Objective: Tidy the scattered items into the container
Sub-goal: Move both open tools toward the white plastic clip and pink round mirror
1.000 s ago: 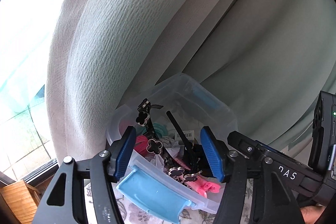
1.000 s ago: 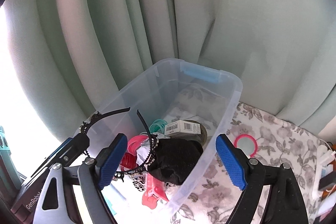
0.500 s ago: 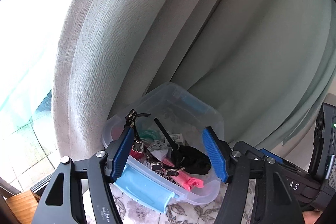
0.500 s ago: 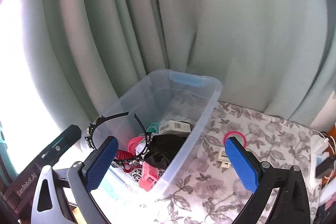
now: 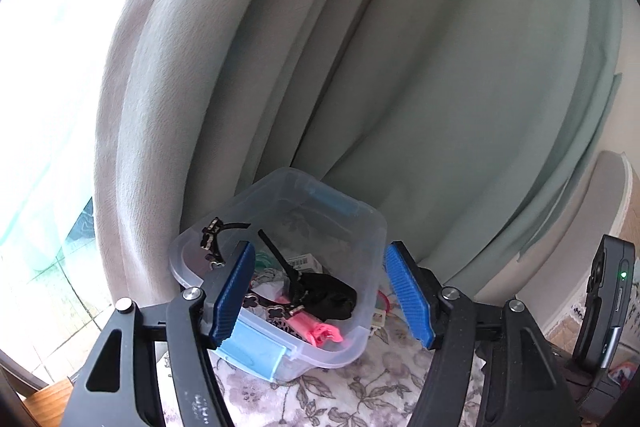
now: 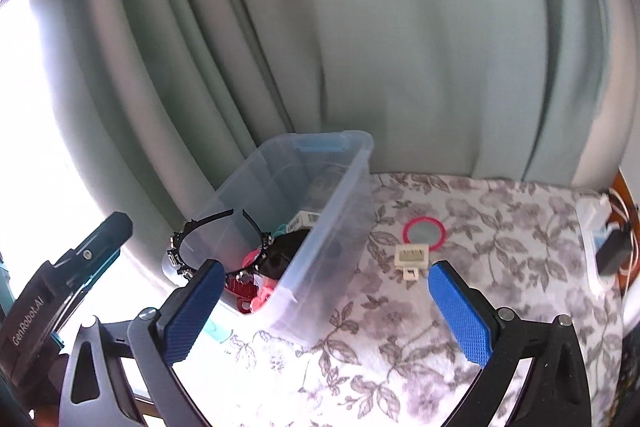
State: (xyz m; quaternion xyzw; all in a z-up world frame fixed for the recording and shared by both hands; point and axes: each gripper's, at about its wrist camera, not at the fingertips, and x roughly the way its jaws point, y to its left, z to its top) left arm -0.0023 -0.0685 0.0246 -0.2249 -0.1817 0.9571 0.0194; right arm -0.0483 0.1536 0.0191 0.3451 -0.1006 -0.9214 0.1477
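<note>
A clear plastic bin point(image 5: 356, 307) with blue latches stands on the flowered cloth against the curtain. Inside it lie a black clover headband point(image 5: 216, 231), a black cloth point(image 5: 332, 293), a pink clip point(image 5: 320, 331) and a barcoded box point(image 5: 304, 261). My left gripper point(image 5: 320, 291) hovers open in front of the bin, nothing between its pads. In the right wrist view the bin point(image 6: 332, 227) sits left of centre, and a pink-rimmed round mirror point(image 6: 424, 233) and a small cream piece point(image 6: 412, 257) lie on the cloth beside it. My right gripper point(image 6: 326, 307) is wide open and empty, short of them.
Grey-green curtains point(image 6: 360, 47) hang right behind the bin and the table. A white power strip with a black adapter point(image 6: 608, 251) lies at the cloth's right edge. The left gripper's black body point(image 6: 60, 287) shows at the left. A bright window is on the left.
Both grippers have drawn back from the bin, which looks smaller now. The right gripper's jaws spread wider and its view swung right, bringing the mirror and cream piece into sight.
</note>
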